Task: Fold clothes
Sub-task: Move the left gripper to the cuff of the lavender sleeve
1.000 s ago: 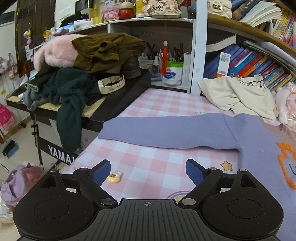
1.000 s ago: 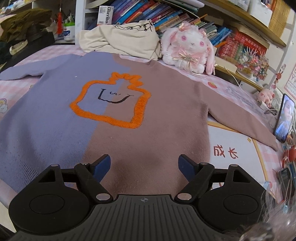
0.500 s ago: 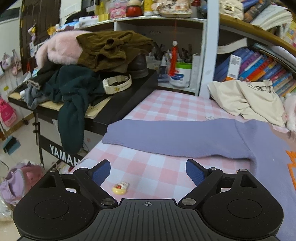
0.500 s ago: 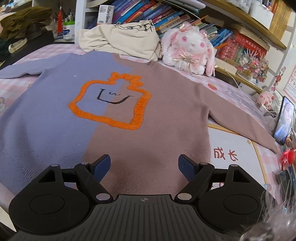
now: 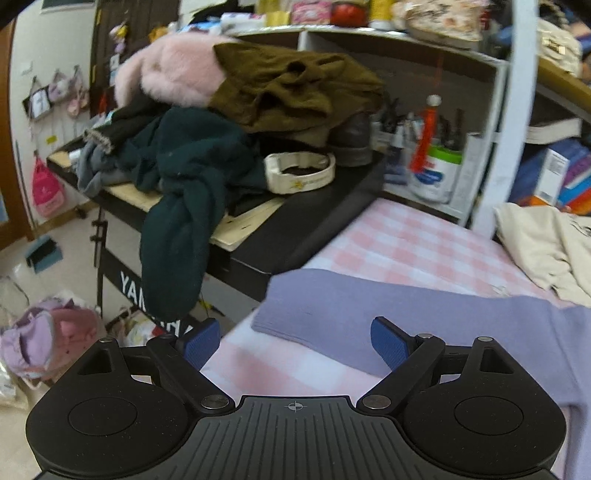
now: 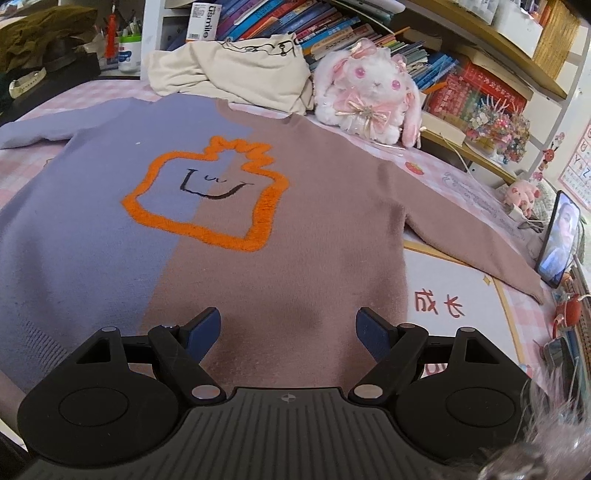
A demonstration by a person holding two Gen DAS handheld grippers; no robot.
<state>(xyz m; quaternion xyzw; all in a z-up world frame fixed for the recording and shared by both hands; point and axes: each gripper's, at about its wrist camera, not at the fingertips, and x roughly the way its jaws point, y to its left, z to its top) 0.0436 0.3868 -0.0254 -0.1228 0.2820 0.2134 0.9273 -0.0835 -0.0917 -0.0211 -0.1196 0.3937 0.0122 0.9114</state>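
A sweater (image 6: 258, 221), half lilac and half brown with an orange outlined face, lies flat and face up on a pink checked bed (image 5: 399, 240). Its lilac sleeve (image 5: 369, 314) stretches left, its cuff near the bed's left edge. Its brown sleeve (image 6: 480, 240) stretches right. My left gripper (image 5: 295, 343) is open and empty, just in front of the lilac cuff. My right gripper (image 6: 288, 332) is open and empty, above the brown lower hem.
A black keyboard stand (image 5: 295, 221) piled with dark clothes (image 5: 192, 184) stands left of the bed. A cream garment (image 6: 236, 70) and a plush rabbit (image 6: 369, 88) lie at the back. A phone (image 6: 557, 240) stands at the right. Bookshelves (image 6: 369, 26) line the back.
My left gripper has moved left and closer to the lilac sleeve's cuff. My right gripper has barely moved. Both stay open.
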